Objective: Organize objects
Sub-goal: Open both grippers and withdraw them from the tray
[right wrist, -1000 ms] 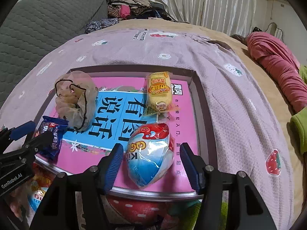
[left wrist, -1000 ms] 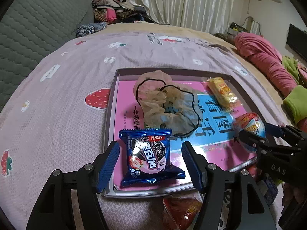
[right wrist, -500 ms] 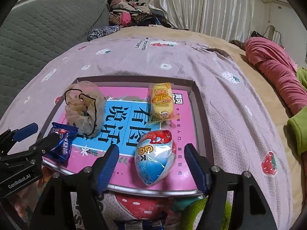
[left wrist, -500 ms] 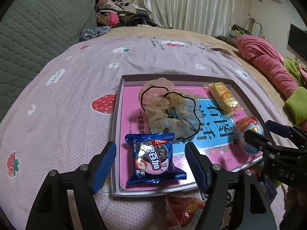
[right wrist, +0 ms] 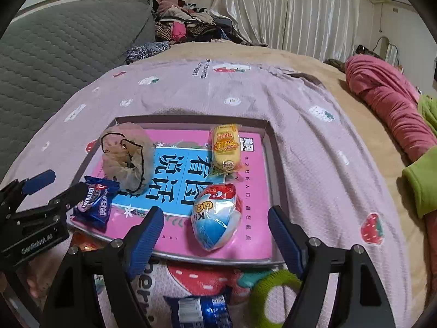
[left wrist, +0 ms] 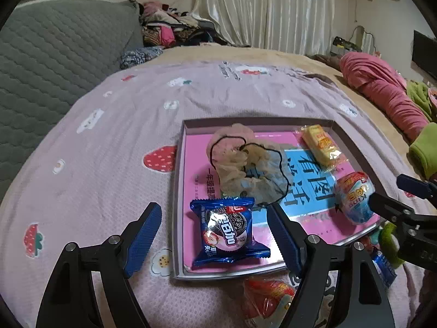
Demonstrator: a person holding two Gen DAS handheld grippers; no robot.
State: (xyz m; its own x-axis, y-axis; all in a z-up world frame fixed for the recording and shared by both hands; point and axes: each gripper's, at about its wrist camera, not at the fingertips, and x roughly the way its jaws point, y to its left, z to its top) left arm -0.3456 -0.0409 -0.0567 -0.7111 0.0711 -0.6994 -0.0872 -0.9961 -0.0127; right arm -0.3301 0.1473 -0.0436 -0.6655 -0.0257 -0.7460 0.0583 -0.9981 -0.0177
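Blue cookie packet (left wrist: 228, 232) on Chinese-lettered book (left wrist: 306, 180).

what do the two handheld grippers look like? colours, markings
Both match: black frames with silver screws at the pivots and two blue ribbed finger pads each. Left gripper shows white "GenRobot.AI" lettering on its side in the right wrist view. Right gripper shows white letters on its body, blurred in the left wrist view. No cables, hands or sleeves clearly show.
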